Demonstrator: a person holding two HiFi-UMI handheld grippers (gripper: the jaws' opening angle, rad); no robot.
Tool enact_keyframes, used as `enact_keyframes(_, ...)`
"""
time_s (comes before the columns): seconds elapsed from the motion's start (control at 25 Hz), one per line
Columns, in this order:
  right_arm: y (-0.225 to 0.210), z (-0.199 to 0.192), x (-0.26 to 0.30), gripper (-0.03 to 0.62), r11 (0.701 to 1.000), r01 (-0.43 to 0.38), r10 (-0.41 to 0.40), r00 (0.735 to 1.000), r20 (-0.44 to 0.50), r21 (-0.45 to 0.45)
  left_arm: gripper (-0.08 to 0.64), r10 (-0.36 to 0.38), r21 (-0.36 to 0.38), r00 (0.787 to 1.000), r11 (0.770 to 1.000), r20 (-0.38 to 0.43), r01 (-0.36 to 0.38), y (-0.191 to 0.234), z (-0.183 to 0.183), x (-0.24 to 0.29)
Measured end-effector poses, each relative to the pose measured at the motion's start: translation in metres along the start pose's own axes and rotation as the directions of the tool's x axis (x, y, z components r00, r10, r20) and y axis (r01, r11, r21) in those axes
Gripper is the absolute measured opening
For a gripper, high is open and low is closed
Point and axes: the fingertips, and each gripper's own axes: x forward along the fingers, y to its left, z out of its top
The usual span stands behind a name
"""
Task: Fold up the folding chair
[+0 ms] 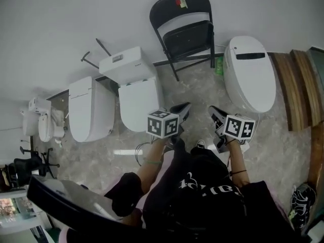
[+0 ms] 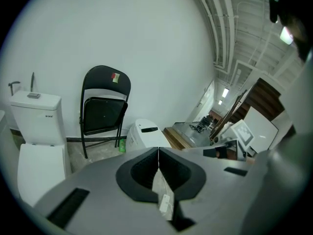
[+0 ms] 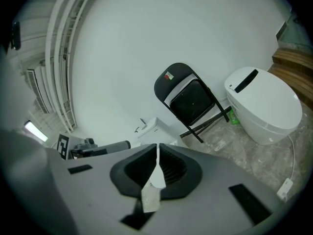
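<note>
Closest to the head camera I see the person's black top (image 1: 202, 196), with both forearms reaching forward to the tongs. On my feed the left tongs (image 1: 182, 109) are clenched, pads meeting with nothing between them. The right tongs (image 1: 216, 115) are clenched and empty too. Both hover over the grey marbled floor (image 1: 197, 87), pointing toward the chair and well apart from it.

Further off, the black metal folding chair (image 1: 185, 34) stands against the white wall (image 1: 76, 14). Its seat panel is tipped steeply up near the backrest, which carries a small red and white sticker (image 1: 181, 3). I see the chair between a white toilet with a square cistern (image 1: 134, 87) on its left and a white oval toilet (image 1: 250, 72) on its right. A green bottle (image 1: 219, 65) sits on the floor between the chair's legs and the oval toilet. Wooden steps (image 1: 298, 85) rise at the right edge.
</note>
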Motion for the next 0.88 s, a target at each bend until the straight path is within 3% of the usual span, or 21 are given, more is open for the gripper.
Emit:
enact_keyframes(0.36,0.038,-0.038,0.020,0.026,1.000,0.003,-0.003,1.000,0.016,0.016,0.006,-0.013,-0.003,1.000,1.000,0.017,0.013,0.029,-0.021,-0.053)
enact_keyframes(0.6,0.100,-0.054,0.050,0.026,0.999,-0.039,0.037,0.993,0.115,0.015,0.006,-0.055,0.014,0.998,0.998,0.033,0.054,0.064,-0.024,-0.113)
enact_keyframes(0.88,0.140,-0.102,0.082,0.026,0.998,0.061,-0.063,0.987,0.151,0.019,0.006,-0.116,0.015,0.993,0.993,0.003,0.115,0.114,-0.045,-0.167)
